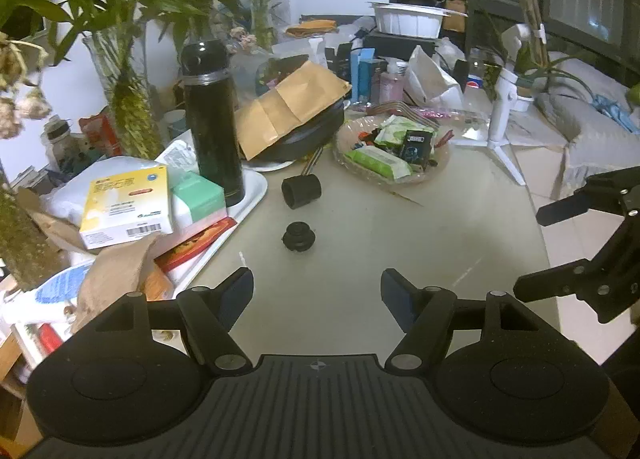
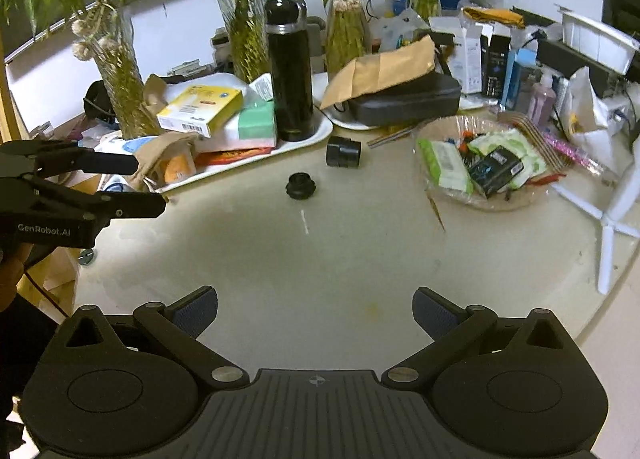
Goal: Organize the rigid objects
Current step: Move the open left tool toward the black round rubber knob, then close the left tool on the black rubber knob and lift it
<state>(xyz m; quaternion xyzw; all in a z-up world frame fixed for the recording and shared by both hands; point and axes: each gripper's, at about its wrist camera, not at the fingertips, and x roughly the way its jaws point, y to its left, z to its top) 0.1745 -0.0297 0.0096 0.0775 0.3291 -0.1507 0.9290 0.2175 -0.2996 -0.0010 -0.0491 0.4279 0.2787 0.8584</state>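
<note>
A tall black flask [image 1: 214,121] [image 2: 289,69] stands upright on a white tray [image 1: 250,199] [image 2: 316,135]. A black cup-shaped cap [image 1: 301,190] [image 2: 343,152] lies on its side on the beige table, just off the tray. Nearer to me sits a small round black stopper [image 1: 297,236] [image 2: 301,187]. My left gripper [image 1: 316,293] [image 2: 150,185] is open above the bare table, short of the stopper, with nothing between its fingers. My right gripper [image 2: 316,313] [image 1: 528,253] is open too, empty, further back over the table.
The tray also carries a yellow box [image 1: 126,205], a green-and-white box [image 1: 198,199] and paper bags. A black case under a brown envelope [image 1: 292,111] lies behind the cap. A clear dish of packets [image 2: 480,167], glass vases of bamboo [image 2: 244,27] and a white tripod stand [image 1: 502,115] ring the table.
</note>
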